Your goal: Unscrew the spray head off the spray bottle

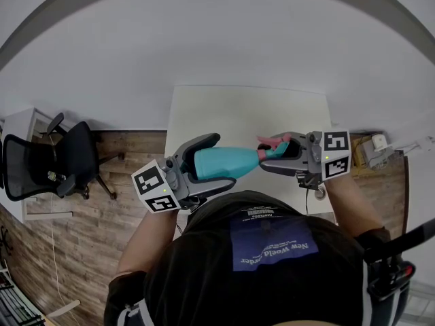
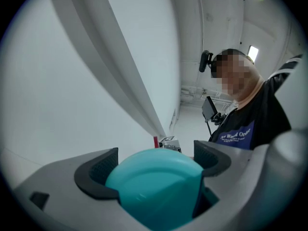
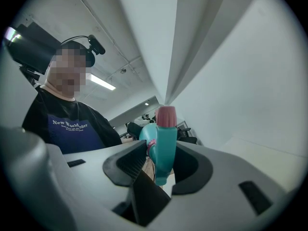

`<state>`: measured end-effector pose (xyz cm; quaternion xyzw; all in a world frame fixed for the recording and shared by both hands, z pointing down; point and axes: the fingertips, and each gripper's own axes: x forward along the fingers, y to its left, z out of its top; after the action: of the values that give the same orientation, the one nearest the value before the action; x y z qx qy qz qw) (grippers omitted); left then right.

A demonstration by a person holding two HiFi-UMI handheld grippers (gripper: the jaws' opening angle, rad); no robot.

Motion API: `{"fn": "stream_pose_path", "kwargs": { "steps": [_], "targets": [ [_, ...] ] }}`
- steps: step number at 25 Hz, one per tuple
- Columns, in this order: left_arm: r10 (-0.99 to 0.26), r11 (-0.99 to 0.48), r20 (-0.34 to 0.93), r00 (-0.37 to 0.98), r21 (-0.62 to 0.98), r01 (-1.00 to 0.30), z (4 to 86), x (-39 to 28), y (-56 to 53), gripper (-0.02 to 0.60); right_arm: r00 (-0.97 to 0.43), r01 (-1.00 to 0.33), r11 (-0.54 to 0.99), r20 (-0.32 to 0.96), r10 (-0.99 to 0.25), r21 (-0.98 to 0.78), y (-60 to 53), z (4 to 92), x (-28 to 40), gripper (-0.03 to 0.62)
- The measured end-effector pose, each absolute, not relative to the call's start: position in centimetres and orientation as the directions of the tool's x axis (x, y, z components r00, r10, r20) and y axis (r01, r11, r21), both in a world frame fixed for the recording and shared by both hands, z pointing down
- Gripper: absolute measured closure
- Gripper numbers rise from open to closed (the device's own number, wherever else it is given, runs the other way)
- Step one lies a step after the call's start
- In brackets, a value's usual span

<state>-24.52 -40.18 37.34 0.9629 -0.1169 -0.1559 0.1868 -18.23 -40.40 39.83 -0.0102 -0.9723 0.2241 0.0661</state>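
Note:
A teal spray bottle (image 1: 228, 161) hangs level in the air above the near edge of the white table (image 1: 224, 111). My left gripper (image 1: 222, 161) is shut on the bottle's body. In the left gripper view the bottle's round base (image 2: 156, 186) fills the gap between the dark pads (image 2: 98, 172). The teal spray head (image 1: 273, 149) with a pink nozzle points right, and my right gripper (image 1: 273, 153) is shut on it. In the right gripper view the spray head (image 3: 163, 146) stands upright between the jaws, with the pink nozzle (image 3: 166, 115) on top.
A black office chair (image 1: 47, 165) stands on the wooden floor (image 1: 129, 155) to the left. A small grey device (image 1: 372, 149) sits at the right beside the table. The person's torso is close under both grippers.

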Motion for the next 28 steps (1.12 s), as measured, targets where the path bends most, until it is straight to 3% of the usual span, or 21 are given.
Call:
{"fn": "stream_pose_path", "kwargs": {
  "steps": [7, 16, 28],
  "targets": [
    [-0.189, -0.906, -0.144, 0.971, 0.406, -0.116, 39.4, -22.8, -38.8, 0.074, -0.998, 0.013, 0.907, 0.046, 0.036, -0.421, -40.7, 38.3, -17.9, 0.47],
    [-0.175, -0.918, -0.13, 0.976, 0.38, -0.114, 39.3, -22.4, -38.1, 0.074, -0.998, 0.032, 0.88, -0.064, 0.001, -0.474, -41.1, 37.4, -17.0, 0.471],
    [-0.2, -0.918, -0.147, 0.969, 0.373, -0.133, 38.6, -23.1, -38.7, 0.086, -1.0, 0.015, 0.897, 0.016, 0.025, -0.442, -40.6, 38.1, -17.8, 0.47]
  ]
}}
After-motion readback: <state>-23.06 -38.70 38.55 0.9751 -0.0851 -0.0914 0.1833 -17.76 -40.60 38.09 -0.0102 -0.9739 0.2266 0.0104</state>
